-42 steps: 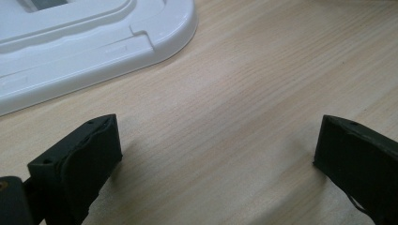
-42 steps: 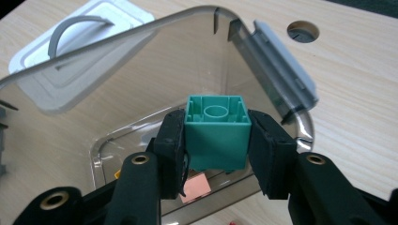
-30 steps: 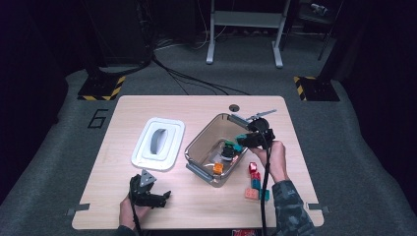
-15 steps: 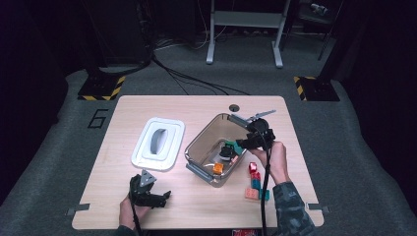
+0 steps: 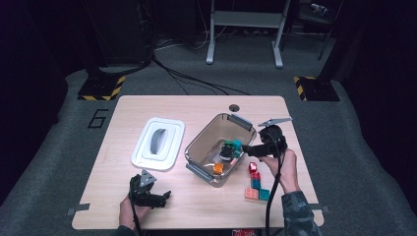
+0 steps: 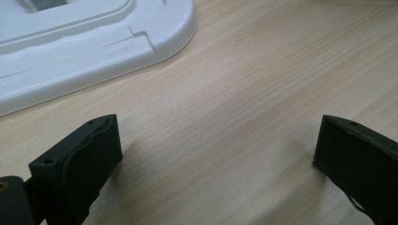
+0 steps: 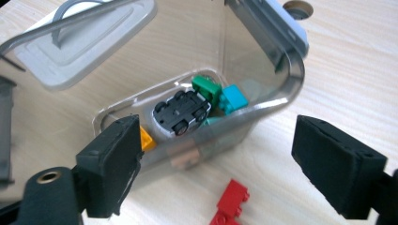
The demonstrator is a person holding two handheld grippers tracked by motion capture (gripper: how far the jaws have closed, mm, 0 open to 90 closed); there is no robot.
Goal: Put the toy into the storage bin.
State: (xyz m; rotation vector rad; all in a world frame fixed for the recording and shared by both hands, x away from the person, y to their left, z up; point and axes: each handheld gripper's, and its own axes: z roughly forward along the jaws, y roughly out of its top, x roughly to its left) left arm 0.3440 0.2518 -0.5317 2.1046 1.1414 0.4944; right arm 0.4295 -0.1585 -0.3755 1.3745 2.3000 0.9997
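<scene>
Jaws apart; toy car [image 7: 180, 112] upside-down (bin-walled)

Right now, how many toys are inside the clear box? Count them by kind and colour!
toy car: 1
green brick: 1
teal brick: 1
orange brick: 1
Total: 4 toys that show clearly inside the clear box
</scene>
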